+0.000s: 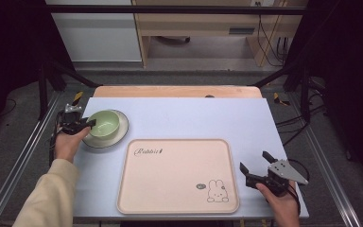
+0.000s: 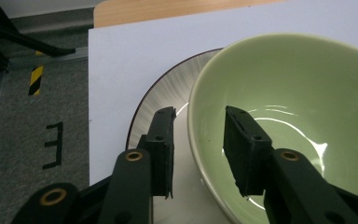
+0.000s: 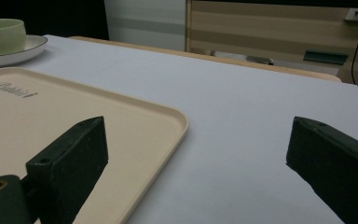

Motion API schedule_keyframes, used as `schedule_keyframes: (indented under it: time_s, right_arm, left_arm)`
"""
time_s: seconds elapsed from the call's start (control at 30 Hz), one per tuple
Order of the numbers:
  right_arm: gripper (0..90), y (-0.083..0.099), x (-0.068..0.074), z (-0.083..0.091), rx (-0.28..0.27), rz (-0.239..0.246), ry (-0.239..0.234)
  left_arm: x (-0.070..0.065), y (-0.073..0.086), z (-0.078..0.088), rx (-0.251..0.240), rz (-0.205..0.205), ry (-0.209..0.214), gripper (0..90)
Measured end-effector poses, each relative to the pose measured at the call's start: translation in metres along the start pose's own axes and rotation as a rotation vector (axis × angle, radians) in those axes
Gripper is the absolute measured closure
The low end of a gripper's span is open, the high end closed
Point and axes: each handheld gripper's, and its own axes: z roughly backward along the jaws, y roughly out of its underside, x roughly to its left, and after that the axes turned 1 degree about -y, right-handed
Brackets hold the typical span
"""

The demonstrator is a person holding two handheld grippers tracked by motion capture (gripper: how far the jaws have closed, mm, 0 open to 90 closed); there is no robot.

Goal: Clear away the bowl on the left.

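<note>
One green bowl (image 1: 104, 123), sitting on one pale plate (image 1: 121, 135) with a dark rim, at the left side of the table (image 1: 179, 118) on its light blue-white cover. Bowl is upright and looks empty, with glare on the inner glaze in the left gripper view.

Left gripper (image 2: 198, 142): jaws straddle the bowl's near rim, one jaw outside over the plate (image 2: 161, 93), the other inside the bowl (image 2: 279, 79). Gap between jaws is wider than the rim wall; whether either pad touches the ceramic is hard to tell from this angle, but they do not look clamped. In the high view this gripper (image 1: 90, 123) meets the bowl's left edge, held by the left hand (image 1: 68, 143) in a cream sleeve (image 1: 47, 194).

One beige tray (image 1: 179, 177), with a "Rabbit" script and a rabbit drawing (image 1: 217, 190), lying flat at table centre, just right of and nearer than the plate, not touching it.

Right gripper (image 1: 256, 165): jaws spread wide, holding nothing, low over the bare cover just right of the tray's right edge, well apart from the bowl. In the right gripper view its jaws frame the tray corner (image 3: 168, 121), with the bowl (image 3: 2, 35) and plate (image 3: 23, 51) far off at upper left.

Counts: bowl 1, plate 1, tray 1, grippers 2.
</note>
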Motion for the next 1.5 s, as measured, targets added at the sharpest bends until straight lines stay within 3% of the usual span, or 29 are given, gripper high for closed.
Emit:
schedule_keyframes:
  time_s: [0.3, 0.53, 0.63, 0.7, 0.97, 1.07, 1.17, 1.3, 1.5]
  right_arm:
    - [5.5, 0.001, -0.001, -0.001, 0.007, -0.006, -0.004]
    - [5.5, 0.001, -0.002, -0.001, 0.007, -0.004, -0.004]
    - [5.5, 0.001, -0.001, -0.001, 0.010, -0.005, -0.004]
    - [5.5, 0.001, -0.001, -0.001, 0.010, 0.000, -0.005]
    - [5.6, 0.000, 0.000, 0.000, 0.005, 0.009, -0.006]
    - [5.5, 0.000, 0.001, 0.000, 0.006, 0.004, -0.002]
    - [5.3, -0.001, 0.001, 0.000, 0.001, 0.007, 0.000]
    - [5.3, -0.001, 0.001, 0.000, -0.003, 0.019, -0.001]
    - [5.3, -0.001, 0.002, 0.000, -0.010, 0.031, -0.004]
  left_arm:
    - [0.001, -0.005, -0.006, 0.052, 0.016, 0.002, 78.7]
    - [0.002, -0.007, -0.007, 0.080, 0.033, 0.013, 81.7]
    - [0.003, -0.007, -0.005, 0.087, 0.060, 0.028, 82.1]
    - [0.003, -0.006, -0.003, 0.058, 0.116, 0.054, 83.2]
    - [-0.008, -0.012, 0.012, 0.038, 0.061, 0.020, 83.2]
    - [-0.010, -0.014, 0.018, 0.022, 0.071, 0.023, 83.2]
    - [-0.012, -0.017, 0.024, 0.008, 0.080, 0.041, 83.1]
    - [-0.019, -0.022, 0.031, 0.009, 0.061, 0.067, 82.9]
    - [-0.032, -0.026, 0.041, 0.001, 0.064, 0.139, 82.8]
